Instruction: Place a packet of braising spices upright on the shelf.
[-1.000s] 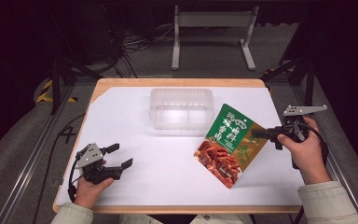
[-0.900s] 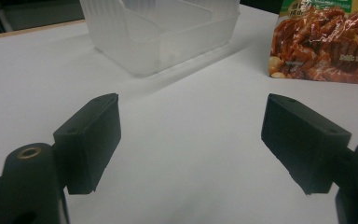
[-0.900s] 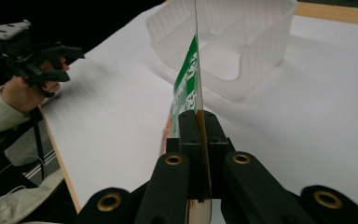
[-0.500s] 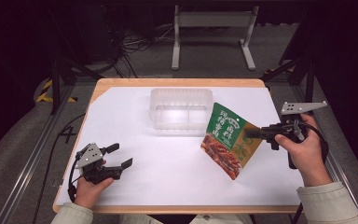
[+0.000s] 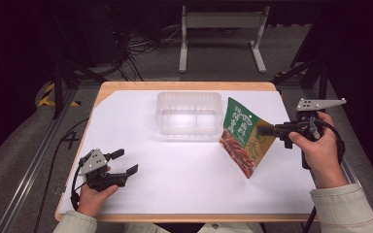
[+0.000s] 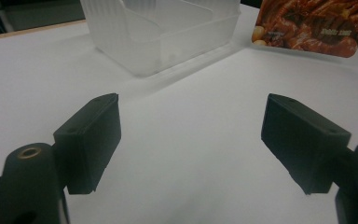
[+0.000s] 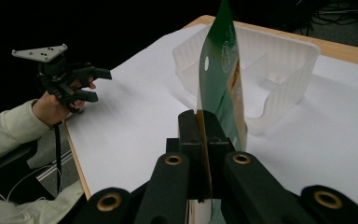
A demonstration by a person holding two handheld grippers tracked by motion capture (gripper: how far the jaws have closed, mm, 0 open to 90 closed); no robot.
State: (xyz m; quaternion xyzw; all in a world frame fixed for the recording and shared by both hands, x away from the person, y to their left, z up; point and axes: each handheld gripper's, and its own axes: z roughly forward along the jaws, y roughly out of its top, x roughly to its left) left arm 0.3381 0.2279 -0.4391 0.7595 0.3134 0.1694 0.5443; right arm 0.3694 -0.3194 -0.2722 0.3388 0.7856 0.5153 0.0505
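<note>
I'm idling my left gripper (image 5: 124,162) near-left on the table (image 5: 184,194), jaws apart on nothing. Clear plastic bin (image 5: 189,112) is sitting far-centre. Right of it, my right gripper (image 5: 264,130) is clamping the snack pouch (image 5: 243,138) by its right edge, tilted, lower corner about on the paper. It's looking light, floppy, slick; I'm pinching the stiffer seam. The right gripper view is giving the pouch (image 7: 221,79) edge-on between the jaws; the high view is showing its face.

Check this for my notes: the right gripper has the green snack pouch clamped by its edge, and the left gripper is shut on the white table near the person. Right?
Not quite. The left gripper is open, its jaws apart over the table with nothing between them, as the left gripper view shows. The right gripper does clamp the snack pouch by its edge.
</note>
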